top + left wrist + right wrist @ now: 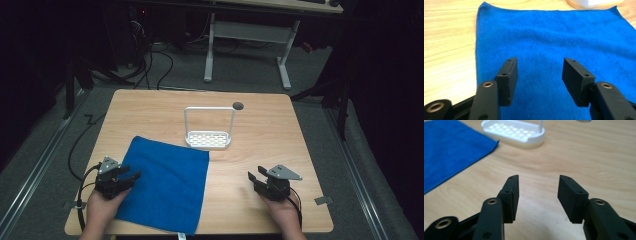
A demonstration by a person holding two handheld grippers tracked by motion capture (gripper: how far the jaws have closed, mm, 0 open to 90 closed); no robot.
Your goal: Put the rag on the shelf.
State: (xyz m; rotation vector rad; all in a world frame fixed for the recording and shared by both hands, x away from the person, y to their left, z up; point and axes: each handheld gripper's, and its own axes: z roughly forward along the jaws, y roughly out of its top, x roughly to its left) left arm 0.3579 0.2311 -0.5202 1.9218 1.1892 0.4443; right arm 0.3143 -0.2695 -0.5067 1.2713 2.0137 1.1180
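A blue cloth [165, 182] lies flat on the front left of the wooden table [280, 130]. My left gripper [131, 175] is open at the cloth's left edge, its jaws over the blue cloth [554, 40] with nothing between them. Behind the cloth's far right corner stands a white rack [209, 136] with a slotted base and a tall wire hoop. My right gripper [254, 179] is open low over bare wood at the front right, apart from the cloth. In the right gripper view the white rack [514, 132] sits ahead and the blue cloth [451, 150] to the left.
A small dark round spot [238, 105] marks the table near its far edge, behind the rack. Cables trail off the table's left side onto the grey floor. A white-legged desk [247, 37] stands beyond the table.
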